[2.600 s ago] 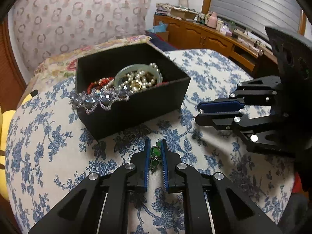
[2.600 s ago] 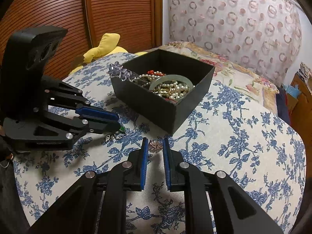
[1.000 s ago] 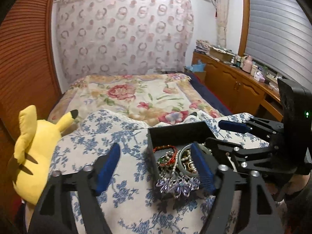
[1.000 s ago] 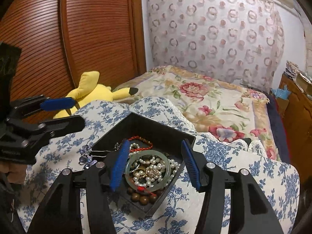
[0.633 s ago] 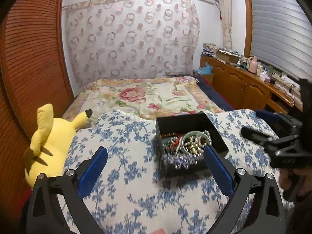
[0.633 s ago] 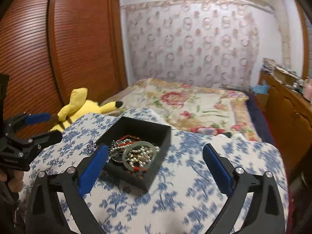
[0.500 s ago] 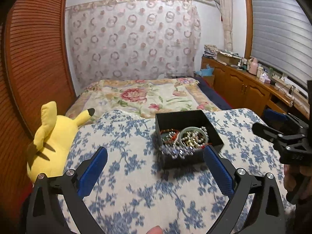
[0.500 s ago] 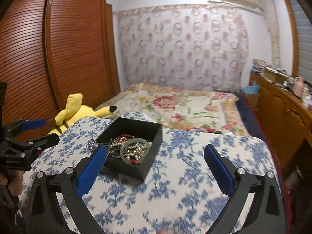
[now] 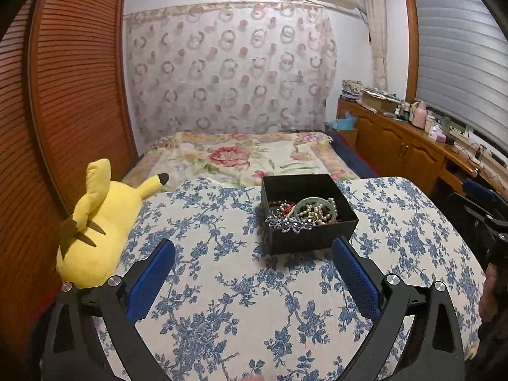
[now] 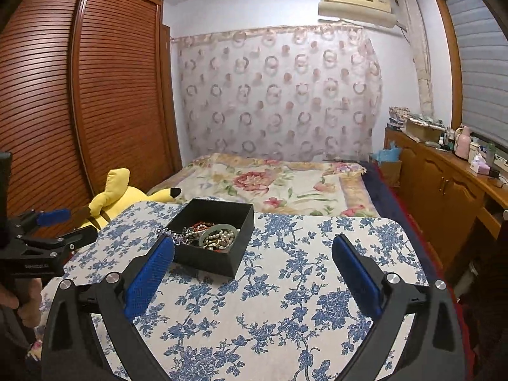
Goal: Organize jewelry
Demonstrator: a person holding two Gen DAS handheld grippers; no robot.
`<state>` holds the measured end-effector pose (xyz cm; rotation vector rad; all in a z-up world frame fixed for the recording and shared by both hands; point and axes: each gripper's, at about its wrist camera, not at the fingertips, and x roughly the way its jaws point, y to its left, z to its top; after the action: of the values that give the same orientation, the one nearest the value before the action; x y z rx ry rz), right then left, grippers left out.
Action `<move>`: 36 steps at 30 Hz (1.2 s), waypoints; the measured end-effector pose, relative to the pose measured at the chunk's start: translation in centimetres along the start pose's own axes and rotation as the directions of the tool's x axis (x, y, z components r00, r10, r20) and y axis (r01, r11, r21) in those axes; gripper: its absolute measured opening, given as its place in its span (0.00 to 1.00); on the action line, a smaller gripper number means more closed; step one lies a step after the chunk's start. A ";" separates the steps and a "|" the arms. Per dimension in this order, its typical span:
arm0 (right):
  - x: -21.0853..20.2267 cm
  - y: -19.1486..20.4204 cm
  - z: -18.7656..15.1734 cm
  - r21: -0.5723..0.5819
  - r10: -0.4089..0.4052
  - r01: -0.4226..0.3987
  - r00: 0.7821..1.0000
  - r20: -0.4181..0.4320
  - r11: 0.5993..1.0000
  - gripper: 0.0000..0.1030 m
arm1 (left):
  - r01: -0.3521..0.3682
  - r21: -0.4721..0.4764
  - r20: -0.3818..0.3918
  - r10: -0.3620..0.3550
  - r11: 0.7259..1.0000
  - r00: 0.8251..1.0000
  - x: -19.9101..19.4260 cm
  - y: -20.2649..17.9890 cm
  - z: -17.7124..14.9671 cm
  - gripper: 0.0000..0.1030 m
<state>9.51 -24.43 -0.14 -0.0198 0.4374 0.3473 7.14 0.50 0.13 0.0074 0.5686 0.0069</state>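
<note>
A black open box (image 9: 312,243) stands on the blue-flowered cloth (image 9: 222,285). It holds a pile of jewelry (image 9: 304,212): pearl strands, a pale green bangle, red beads, and a silver-purple piece draped over its near rim. The box also shows in the right wrist view (image 10: 209,258). My left gripper (image 9: 254,255) is wide open and empty, held back from the box. My right gripper (image 10: 253,252) is wide open and empty, also back and above the cloth. Each gripper shows at the edge of the other's view, the right one (image 9: 482,203) and the left one (image 10: 60,225).
A yellow plush toy (image 9: 98,222) lies at the cloth's left edge, against a wooden slatted wardrobe (image 10: 79,95). A bed with a floral blanket (image 9: 241,155) lies behind. A wooden counter (image 10: 444,174) with clutter runs along the right wall.
Both grippers carried small pieces to the box, opened wide and pulled back and up. The box now looks smaller and farther away in both views.
</note>
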 end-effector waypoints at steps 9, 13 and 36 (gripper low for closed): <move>-0.3 0.4 -0.1 0.006 -0.006 0.006 1.000 0.001 1.000 0.97 | 0.004 -0.003 0.017 -0.004 1.000 1.000 -0.9 -0.1 0.1 0.92; -0.3 0.4 -0.2 0.005 -0.009 0.009 1.000 0.000 1.000 0.97 | 0.003 -0.002 0.018 -0.003 1.000 1.000 -0.9 0.0 0.1 0.92; 0.1 -0.2 -0.5 0.015 -0.031 0.031 0.999 -0.009 0.999 0.97 | 0.020 0.000 0.035 -0.020 1.000 0.999 -2.0 -0.7 0.2 0.92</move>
<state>9.47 -24.63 -0.67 -0.0129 0.4477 0.3137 5.57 -0.17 1.32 0.0016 0.5341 -0.0130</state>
